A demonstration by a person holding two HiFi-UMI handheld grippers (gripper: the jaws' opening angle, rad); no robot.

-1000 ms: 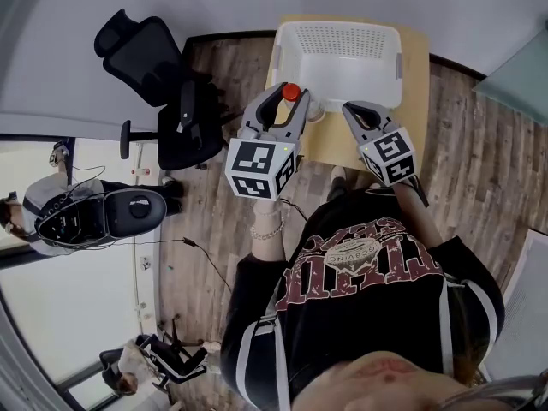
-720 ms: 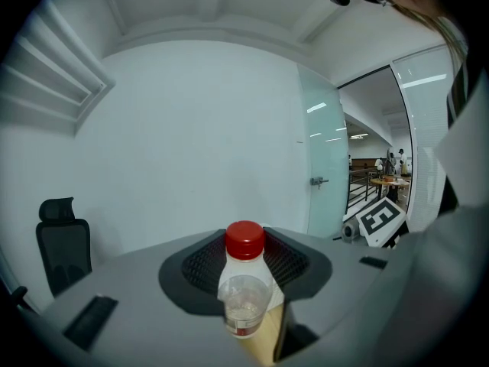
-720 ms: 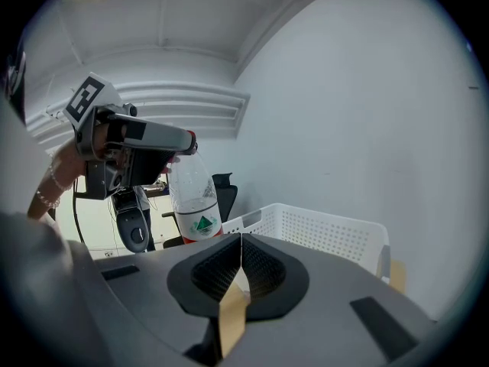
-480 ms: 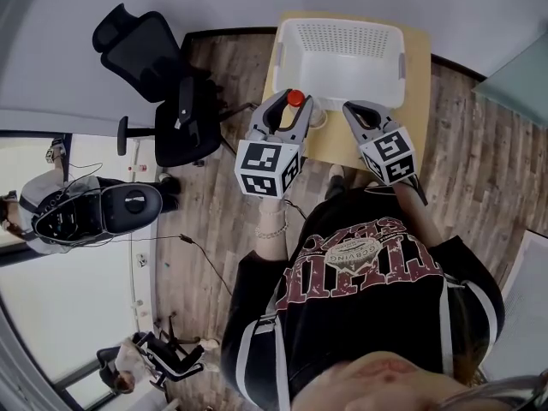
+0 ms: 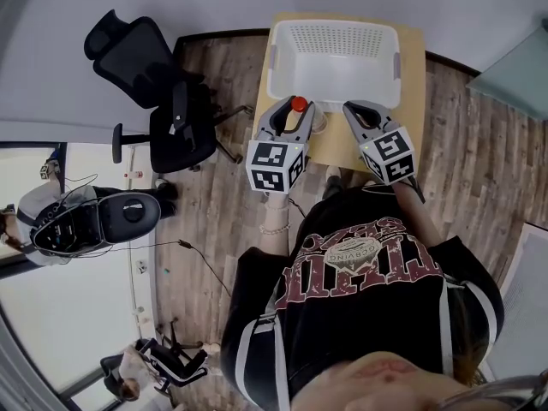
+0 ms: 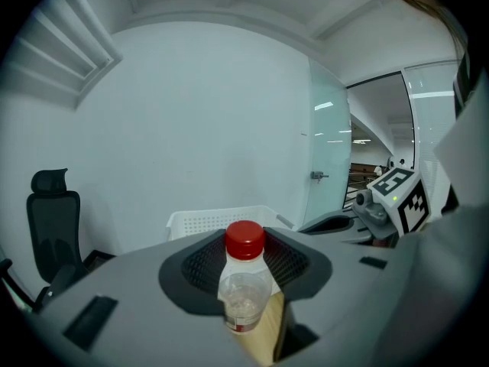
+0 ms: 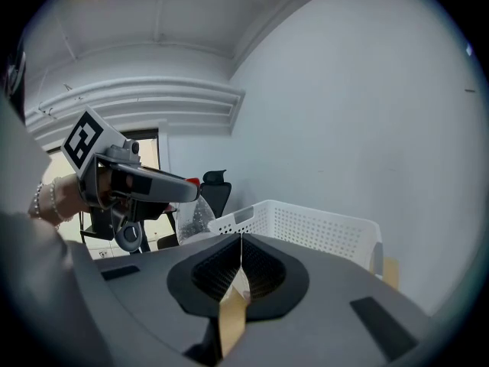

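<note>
My left gripper [image 5: 289, 118] is shut on a clear plastic bottle [image 6: 243, 293] with a red cap [image 5: 298, 104]. It holds the bottle upright, just in front of the white perforated basket [image 5: 282, 62]. The bottle [image 7: 192, 215] also shows in the right gripper view, clamped in the left gripper [image 7: 137, 183]. My right gripper [image 5: 358, 115] is shut with nothing between its jaws, level with the left one, a little to its right. The basket [image 7: 321, 224] stands on a small light wooden table [image 5: 413, 75]. Nothing shows inside the basket.
A black office chair [image 5: 158, 84] stands on the wooden floor left of the table. A pale wall runs behind the table, with a glass door [image 6: 330, 159] to the right. People sit at desks far left in the head view.
The left gripper has carried the bottle right and toward the basket, closer to the right gripper. The basket has come into the left gripper view. The right gripper has stayed put.
</note>
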